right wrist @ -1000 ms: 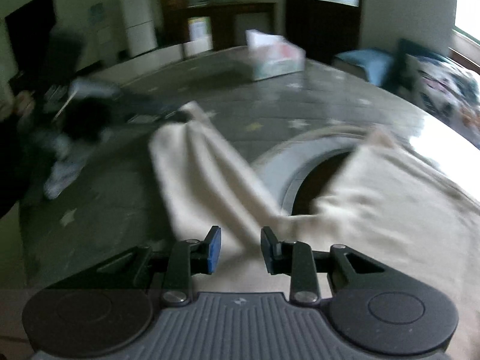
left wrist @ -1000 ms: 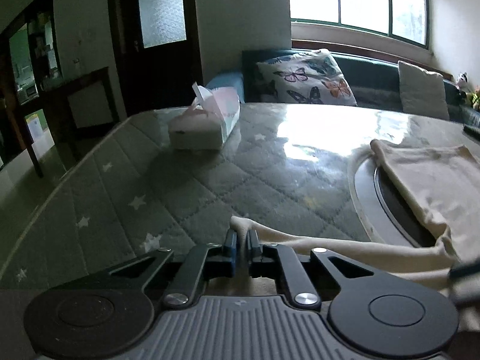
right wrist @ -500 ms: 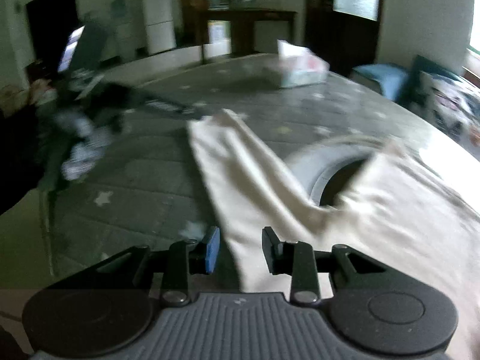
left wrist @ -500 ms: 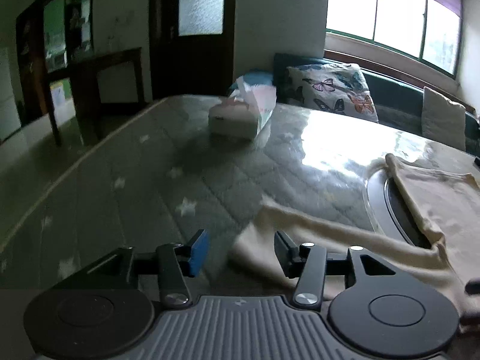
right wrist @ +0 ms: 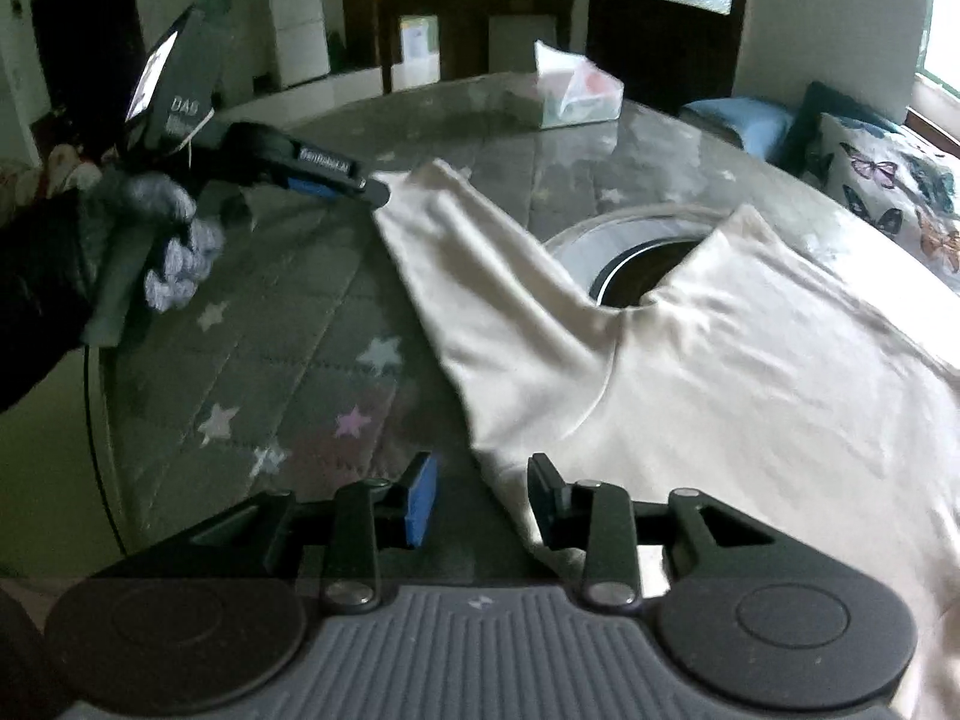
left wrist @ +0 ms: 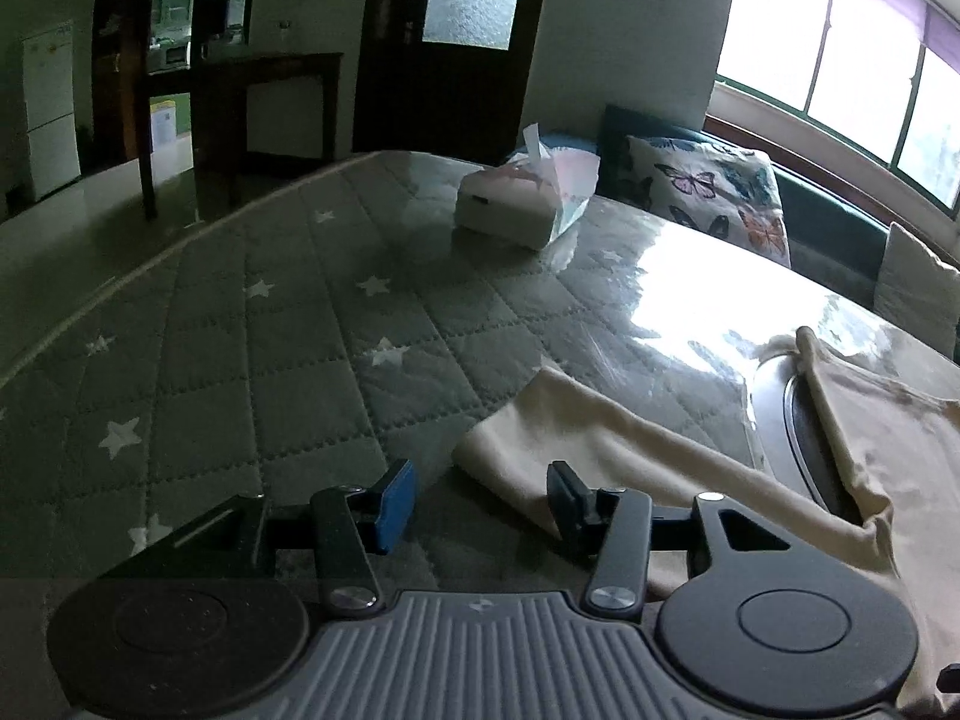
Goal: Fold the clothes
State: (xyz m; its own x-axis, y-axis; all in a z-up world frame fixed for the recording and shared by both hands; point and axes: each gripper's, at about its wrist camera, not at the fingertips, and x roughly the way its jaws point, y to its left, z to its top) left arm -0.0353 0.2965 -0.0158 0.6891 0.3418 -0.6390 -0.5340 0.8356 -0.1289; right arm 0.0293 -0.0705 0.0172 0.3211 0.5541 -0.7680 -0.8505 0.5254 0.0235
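Both my left hand-held gripper (left wrist: 474, 501) and right hand-held gripper (right wrist: 480, 495) gape empty over the cream long-sleeved cotton shirt (right wrist: 720, 372); I'd pinch the sleeve (left wrist: 540, 438) edge squarely.

My right gripper (right wrist: 480, 498) hangs with its jaws apart over the near edge of the cream garment (right wrist: 708, 360), gripping nothing. The garment's sleeve (right wrist: 456, 252) stretches away across the star-quilted table (right wrist: 270, 300) toward my left gripper (right wrist: 336, 180), held in my gloved hand (right wrist: 168, 240). A tissue box (right wrist: 576, 90) sits beyond.
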